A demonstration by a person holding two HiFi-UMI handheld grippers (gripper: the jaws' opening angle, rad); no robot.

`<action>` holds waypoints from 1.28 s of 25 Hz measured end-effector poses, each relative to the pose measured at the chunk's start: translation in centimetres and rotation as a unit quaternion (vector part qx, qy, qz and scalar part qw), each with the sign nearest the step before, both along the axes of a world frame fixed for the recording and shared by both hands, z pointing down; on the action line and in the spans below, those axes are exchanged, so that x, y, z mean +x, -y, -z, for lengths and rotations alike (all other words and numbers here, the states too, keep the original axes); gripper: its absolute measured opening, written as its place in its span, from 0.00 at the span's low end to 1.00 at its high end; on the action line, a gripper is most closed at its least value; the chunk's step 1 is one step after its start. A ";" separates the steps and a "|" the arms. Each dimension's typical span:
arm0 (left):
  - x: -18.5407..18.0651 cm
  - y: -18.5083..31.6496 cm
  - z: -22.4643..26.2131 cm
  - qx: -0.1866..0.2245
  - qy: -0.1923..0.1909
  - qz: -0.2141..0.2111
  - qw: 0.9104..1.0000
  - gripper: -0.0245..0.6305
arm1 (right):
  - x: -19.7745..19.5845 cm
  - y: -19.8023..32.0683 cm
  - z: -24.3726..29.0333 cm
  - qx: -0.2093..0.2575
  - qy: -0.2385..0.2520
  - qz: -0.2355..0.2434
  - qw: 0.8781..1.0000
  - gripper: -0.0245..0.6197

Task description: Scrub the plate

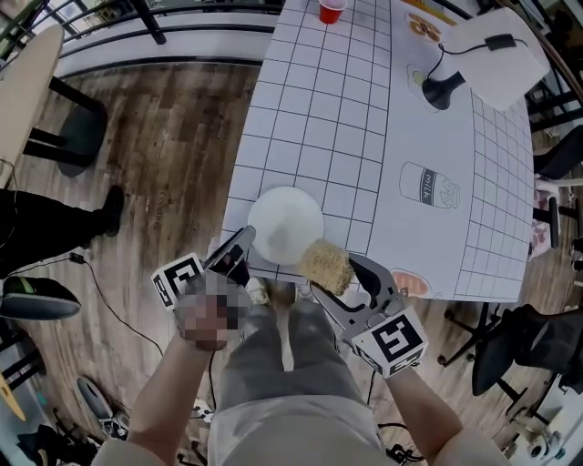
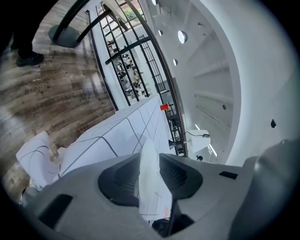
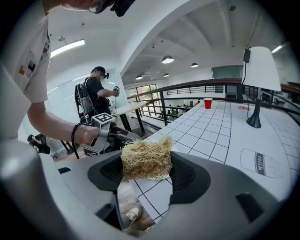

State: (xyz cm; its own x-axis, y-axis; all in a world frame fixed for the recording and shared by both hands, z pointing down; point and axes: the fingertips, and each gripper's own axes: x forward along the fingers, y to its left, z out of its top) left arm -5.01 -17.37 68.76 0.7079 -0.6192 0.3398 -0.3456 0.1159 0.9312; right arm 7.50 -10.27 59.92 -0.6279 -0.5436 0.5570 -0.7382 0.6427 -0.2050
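Note:
A white plate [image 1: 285, 223] lies on the near edge of the white gridded table [image 1: 364, 136]. My left gripper [image 1: 239, 250] is at the plate's left rim. In the left gripper view the plate [image 2: 149, 173] stands edge-on between the jaws of the left gripper [image 2: 149, 159], which are spread a little wider than the thin rim, so it is open. My right gripper [image 1: 332, 273] is shut on a straw-coloured fibrous scrub pad [image 1: 326, 264], held just right of the plate at the table's edge. The right gripper view shows the pad [image 3: 146, 164] pinched between both jaws.
A red cup [image 1: 332, 11] stands at the table's far end and a black-based lamp [image 1: 446, 86] at the far right. A milk carton picture [image 1: 428, 187] is printed on the table. Office chairs [image 1: 537, 346] stand at the right. Another person [image 3: 96, 93] stands on the wood floor.

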 end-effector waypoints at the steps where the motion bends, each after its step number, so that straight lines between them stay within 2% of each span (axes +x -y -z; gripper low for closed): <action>1: -0.4 0.0 0.2 0.002 0.007 0.004 1.000 0.23 | -0.1 -0.1 0.2 0.001 0.001 0.000 1.000 0.45; 4: -1.5 0.0 1.0 0.020 0.037 0.001 0.999 0.23 | -0.3 -0.4 0.8 0.003 0.006 -0.006 1.000 0.45; 8: -2.2 0.0 2.9 0.038 0.052 -0.001 0.998 0.23 | -1.0 -0.4 2.2 0.014 0.012 -0.007 1.000 0.45; 11: -2.6 0.4 6.0 0.074 0.059 0.000 0.995 0.23 | -1.0 0.1 4.1 0.026 0.022 -0.014 0.999 0.45; 13: -2.7 0.7 8.7 0.106 0.054 -0.001 0.993 0.23 | -0.8 0.8 6.2 0.030 0.049 -0.025 0.998 0.45; 16: -2.8 1.5 13.0 0.160 0.066 -0.012 0.985 0.21 | -0.2 2.7 10.2 0.061 0.063 -0.029 0.996 0.45; 19: -3.4 2.2 17.1 0.207 0.096 -0.017 0.973 0.12 | 0.5 4.2 14.4 0.104 0.057 -0.030 0.992 0.45; 21: -3.9 2.2 20.4 0.231 0.094 -0.007 0.968 0.11 | 0.5 4.6 17.0 0.132 0.052 -0.027 0.990 0.45; 23: -4.5 2.2 23.9 0.256 0.076 0.008 0.964 0.11 | 0.4 4.8 19.5 0.160 0.045 -0.018 0.986 0.45; 25: -4.9 2.4 27.7 0.291 0.069 0.020 0.954 0.09 | 0.3 5.1 22.2 0.187 0.043 -0.009 0.981 0.45; 27: -5.3 2.5 31.7 0.331 0.077 0.034 0.940 0.08 | 0.3 5.3 25.1 0.214 0.044 -0.004 0.976 0.45; 32: -7.5 1.2 40.9 0.422 0.098 0.084 0.898 0.06 | -0.5 4.7 32.1 0.269 0.058 0.000 0.962 0.45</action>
